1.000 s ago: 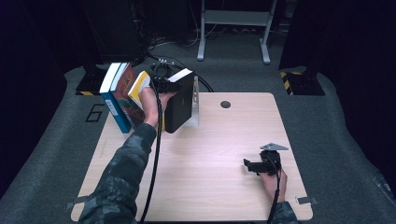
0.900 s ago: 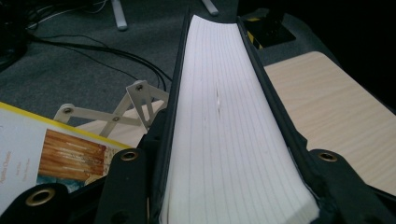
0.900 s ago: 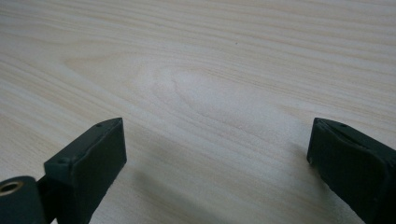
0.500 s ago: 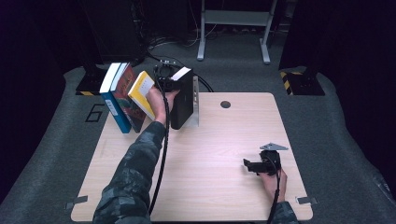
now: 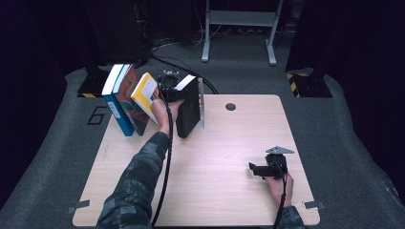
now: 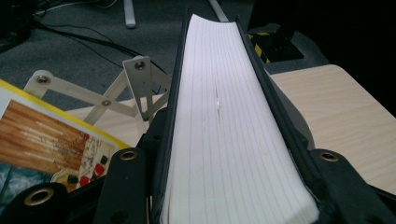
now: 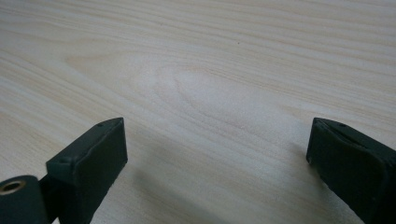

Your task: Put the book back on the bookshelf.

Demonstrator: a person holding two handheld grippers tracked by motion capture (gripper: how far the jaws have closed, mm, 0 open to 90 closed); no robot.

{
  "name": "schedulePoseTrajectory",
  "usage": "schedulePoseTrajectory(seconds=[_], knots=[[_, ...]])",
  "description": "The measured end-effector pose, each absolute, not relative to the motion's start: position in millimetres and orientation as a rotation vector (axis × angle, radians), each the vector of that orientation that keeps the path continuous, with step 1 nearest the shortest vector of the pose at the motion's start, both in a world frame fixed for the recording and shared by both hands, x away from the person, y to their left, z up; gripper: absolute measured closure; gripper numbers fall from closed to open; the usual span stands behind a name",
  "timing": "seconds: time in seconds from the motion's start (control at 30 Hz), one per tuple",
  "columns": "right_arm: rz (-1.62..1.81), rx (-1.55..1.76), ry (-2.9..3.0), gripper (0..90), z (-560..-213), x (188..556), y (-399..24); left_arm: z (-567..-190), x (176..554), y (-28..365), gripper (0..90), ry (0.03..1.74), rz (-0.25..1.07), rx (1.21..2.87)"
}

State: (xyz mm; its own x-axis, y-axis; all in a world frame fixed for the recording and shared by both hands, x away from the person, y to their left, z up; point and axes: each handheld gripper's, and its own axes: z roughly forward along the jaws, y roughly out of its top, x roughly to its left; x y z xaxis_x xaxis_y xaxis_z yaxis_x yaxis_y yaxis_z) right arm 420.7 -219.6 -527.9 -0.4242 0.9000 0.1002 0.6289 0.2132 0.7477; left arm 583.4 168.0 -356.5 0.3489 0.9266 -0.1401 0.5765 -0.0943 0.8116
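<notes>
High view — yellow book [image 5: 144,94] beside black book [image 5: 187,109]

A pale wood-grain worktop [image 5: 224,157] has a small round dark hole [image 5: 230,106] near its far edge. On grey carpet [image 5: 348,143] beyond stand a grey metal stand [image 5: 239,28], black cables [image 5: 176,59] and what may be a yellow-and-black striped block [image 5: 305,83].

Matt black book [image 6: 224,116] with paper pages, pale wood-grain table [image 5: 215,171]
</notes>
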Motion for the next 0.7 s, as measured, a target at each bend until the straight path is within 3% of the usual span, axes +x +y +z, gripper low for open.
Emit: schedulePoseTrajectory(seconds=[0.37,0.7], knots=[[1.039,1.421,2.142,4.9,-527.8,420.6,-218.7,-364.9,562.3,181.3,51.6,1.298,0.491,1.880],[1.049,1.423,2.134,5.5,-528.0,420.6,-219.7,-357.0,559.6,165.6,48.1,1.216,0.508,1.996]])
